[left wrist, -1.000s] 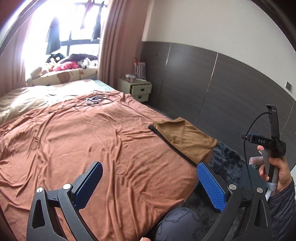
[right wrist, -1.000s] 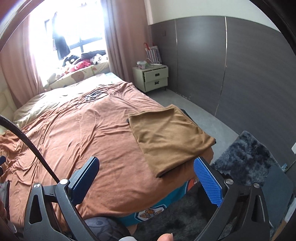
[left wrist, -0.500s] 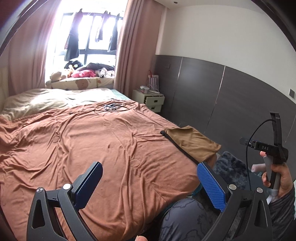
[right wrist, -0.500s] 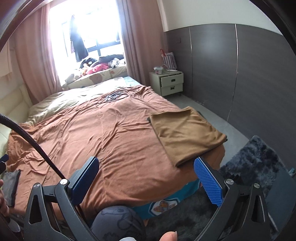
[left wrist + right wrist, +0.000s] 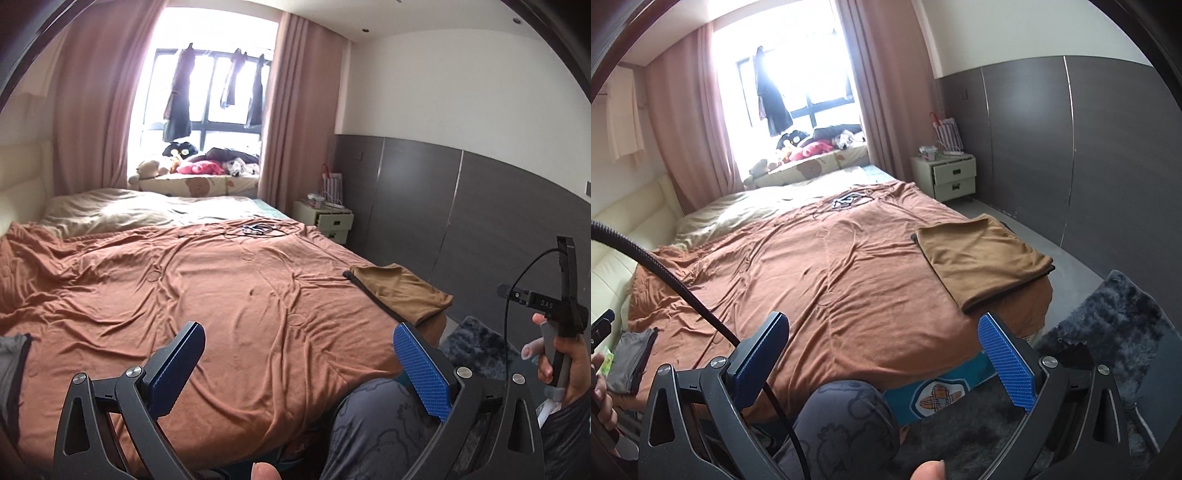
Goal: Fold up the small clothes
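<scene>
Since a second ago, both views tilted up and pulled back: more window (image 5: 207, 92) and ceiling, brown cloth (image 5: 982, 258) smaller in frame, lying folded flat on the bed (image 5: 221, 295) at its right front corner. Left gripper (image 5: 299, 354) and right gripper (image 5: 882, 350) both spread wide, empty, above the bed's near edge. Grey cloth (image 5: 631, 362) at the bed's left edge, cut off in the left view; dark layer under the brown cloth hard to make out.

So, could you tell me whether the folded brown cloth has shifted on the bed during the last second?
No. The brown cloth still lies at the same corner of the bed; only the cameras pulled back.
</scene>
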The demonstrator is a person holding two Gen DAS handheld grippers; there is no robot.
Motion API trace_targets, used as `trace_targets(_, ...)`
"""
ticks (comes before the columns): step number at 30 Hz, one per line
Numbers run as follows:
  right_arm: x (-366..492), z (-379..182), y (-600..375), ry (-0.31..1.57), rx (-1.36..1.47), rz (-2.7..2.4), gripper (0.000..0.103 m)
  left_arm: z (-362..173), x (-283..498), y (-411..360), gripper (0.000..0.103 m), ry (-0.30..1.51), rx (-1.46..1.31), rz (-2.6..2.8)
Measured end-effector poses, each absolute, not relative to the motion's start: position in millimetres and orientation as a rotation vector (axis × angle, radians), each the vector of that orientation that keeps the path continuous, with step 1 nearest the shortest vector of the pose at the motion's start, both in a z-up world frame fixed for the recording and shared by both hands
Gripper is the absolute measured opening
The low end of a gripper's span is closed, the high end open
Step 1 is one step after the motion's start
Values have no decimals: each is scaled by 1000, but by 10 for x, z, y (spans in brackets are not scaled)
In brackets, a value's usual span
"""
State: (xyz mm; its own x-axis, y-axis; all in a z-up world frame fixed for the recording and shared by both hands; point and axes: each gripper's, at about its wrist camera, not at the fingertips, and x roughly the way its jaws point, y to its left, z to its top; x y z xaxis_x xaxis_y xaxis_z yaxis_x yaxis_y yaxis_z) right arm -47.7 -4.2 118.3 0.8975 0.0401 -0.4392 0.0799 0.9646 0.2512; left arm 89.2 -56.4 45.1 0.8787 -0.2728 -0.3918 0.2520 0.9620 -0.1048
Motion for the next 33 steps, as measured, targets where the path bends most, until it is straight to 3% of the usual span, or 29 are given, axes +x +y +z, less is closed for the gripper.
trace_targets(14,-910,798,399,412,207,28,103,65,260,-337,103,388,-43,-193)
trace_targets(33,-739,576,892,416,113,113,102,-19,-76,-113,103,340,-28,-113)
